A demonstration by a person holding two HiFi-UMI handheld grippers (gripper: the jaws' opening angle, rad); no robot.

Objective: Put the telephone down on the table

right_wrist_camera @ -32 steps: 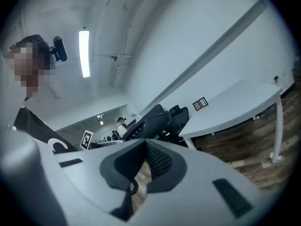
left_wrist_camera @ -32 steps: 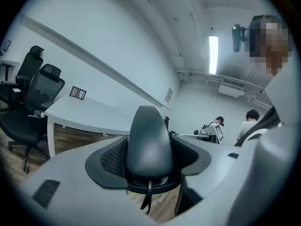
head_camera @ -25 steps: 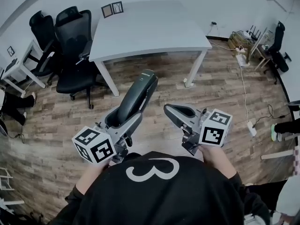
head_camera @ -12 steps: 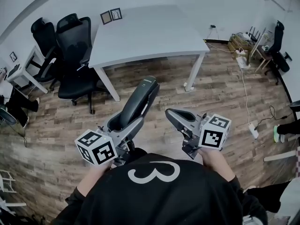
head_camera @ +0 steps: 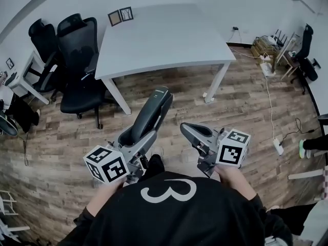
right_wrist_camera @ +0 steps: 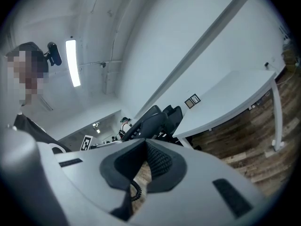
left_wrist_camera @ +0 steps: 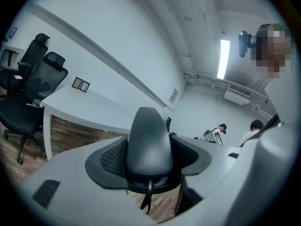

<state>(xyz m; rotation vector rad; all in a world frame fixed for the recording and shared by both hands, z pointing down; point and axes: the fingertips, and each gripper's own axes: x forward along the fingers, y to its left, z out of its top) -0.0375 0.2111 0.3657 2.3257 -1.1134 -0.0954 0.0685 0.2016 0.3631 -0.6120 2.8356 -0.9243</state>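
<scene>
A dark telephone handset [head_camera: 149,113] points up and forward from my left gripper [head_camera: 134,136], which is shut on its lower end. In the left gripper view the handset [left_wrist_camera: 148,135] fills the space between the two pads, and its cord hangs below. My right gripper [head_camera: 191,131] is beside it on the right, shut with nothing held. In the right gripper view, the handset [right_wrist_camera: 148,121] shows past the right gripper [right_wrist_camera: 144,149]. The white table [head_camera: 164,32] stands ahead, across a strip of wooden floor.
Two small picture frames [head_camera: 120,16] stand at the table's far left corner. Black office chairs [head_camera: 77,50] are to the table's left, beside a small white desk [head_camera: 20,80]. A power strip and cables [head_camera: 275,142] lie on the floor at the right.
The table has come slightly nearer in the head view. Both grippers keep the same pose, and the handset is still gripped.
</scene>
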